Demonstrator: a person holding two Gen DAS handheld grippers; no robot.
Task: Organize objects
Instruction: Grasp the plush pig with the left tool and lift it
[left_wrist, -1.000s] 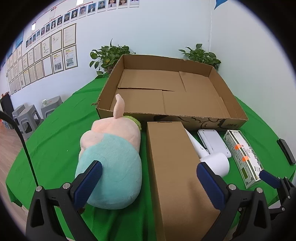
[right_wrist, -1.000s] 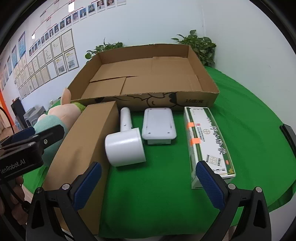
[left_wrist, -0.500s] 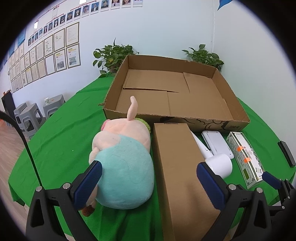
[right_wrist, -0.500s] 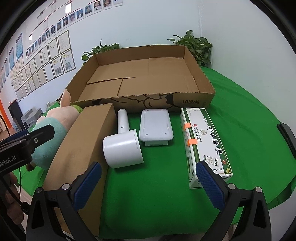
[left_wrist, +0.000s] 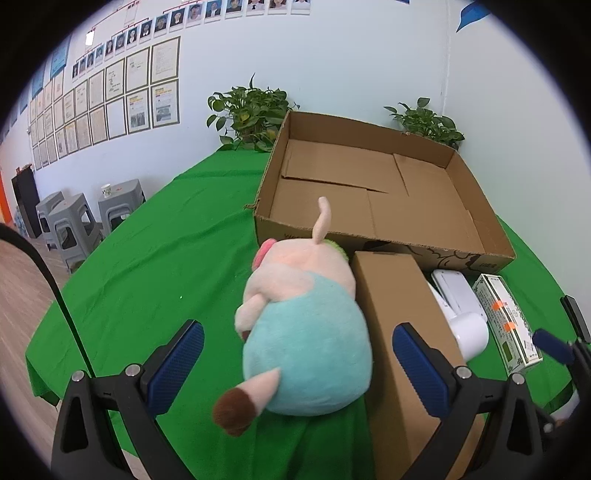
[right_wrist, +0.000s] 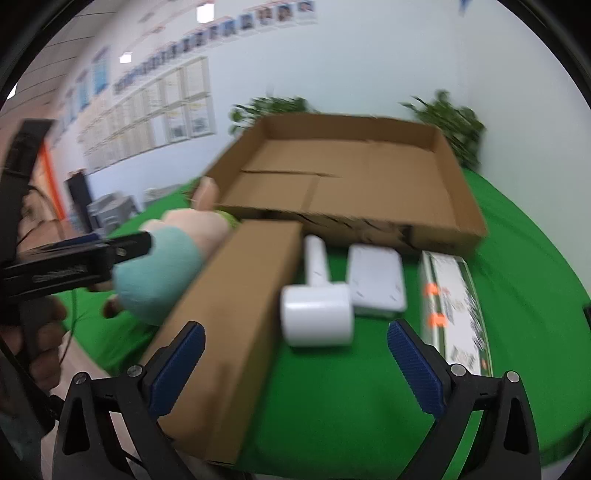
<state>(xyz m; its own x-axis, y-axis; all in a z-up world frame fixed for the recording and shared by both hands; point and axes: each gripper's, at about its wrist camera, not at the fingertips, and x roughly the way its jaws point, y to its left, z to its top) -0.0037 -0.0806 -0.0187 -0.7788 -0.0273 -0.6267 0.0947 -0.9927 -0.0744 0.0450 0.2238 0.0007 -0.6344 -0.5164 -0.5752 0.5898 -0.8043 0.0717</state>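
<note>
One large open shallow cardboard tray box (left_wrist: 376, 192) sits at the back of the green-clothed counter (left_wrist: 166, 258), with nothing inside it. In front of it lie five loose things in a row. On the far left is one plush pig toy in a teal shirt (left_wrist: 306, 332), lying down and pressed against one long closed brown cardboard box (left_wrist: 399, 325). Next come one white lint roller (right_wrist: 317, 302), one flat white rectangular device (right_wrist: 376, 280) and one white and green carton with two orange tape strips (right_wrist: 454, 306), which rests just beside the tray box's front right corner.

The left gripper (left_wrist: 295, 362) has its jaws spread wide, holding nothing, on either side of the plush toy's rear end without touching it. The right gripper (right_wrist: 295, 362) is likewise spread and holding nothing, low over the counter's near edge, in front of the lint roller; its view is motion-blurred.

Two potted green plants (left_wrist: 255, 114) stand behind the tray box, and three grey plastic stools (left_wrist: 74, 225) stand on the floor at left.
</note>
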